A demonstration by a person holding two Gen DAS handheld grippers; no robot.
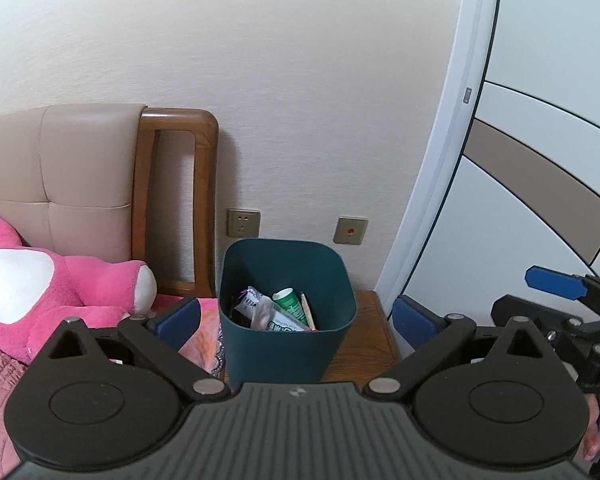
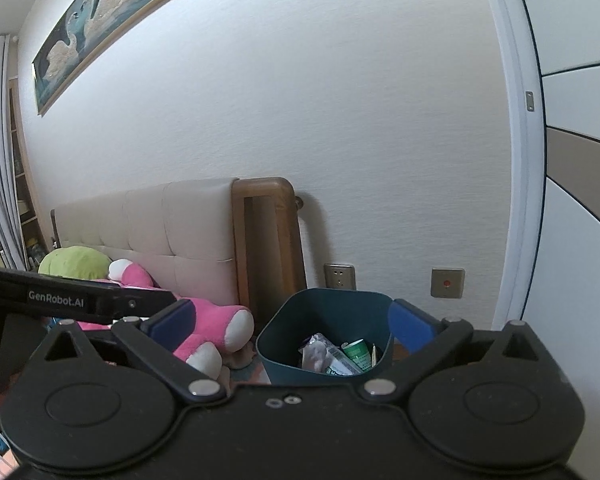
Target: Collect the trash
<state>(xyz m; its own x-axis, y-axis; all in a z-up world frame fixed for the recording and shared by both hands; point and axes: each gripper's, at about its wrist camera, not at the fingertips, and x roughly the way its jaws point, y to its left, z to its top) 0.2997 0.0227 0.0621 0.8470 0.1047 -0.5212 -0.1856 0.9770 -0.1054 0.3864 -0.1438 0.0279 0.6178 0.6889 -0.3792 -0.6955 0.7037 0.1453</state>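
A dark teal trash bin (image 1: 286,344) stands on a wooden nightstand (image 1: 374,320) by the wall; it also shows in the right wrist view (image 2: 284,346). Inside lie a crumpled white wrapper (image 1: 260,308), a green tube (image 1: 290,304) and a thin wooden stick (image 1: 307,310). My left gripper (image 1: 296,316) is open and empty, its blue pads straddling the bin from in front. My right gripper (image 2: 294,324) is open and empty, above and in front of the bin. The right gripper also shows at the right edge of the left wrist view (image 1: 556,284).
A bed with a beige padded headboard (image 1: 60,176) and wooden frame (image 1: 180,200) lies left of the bin. A pink plush toy (image 1: 60,284) rests on it, a green plush (image 2: 76,262) behind. Wall sockets (image 1: 242,222) sit above the bin. A white wardrobe (image 1: 520,200) stands right.
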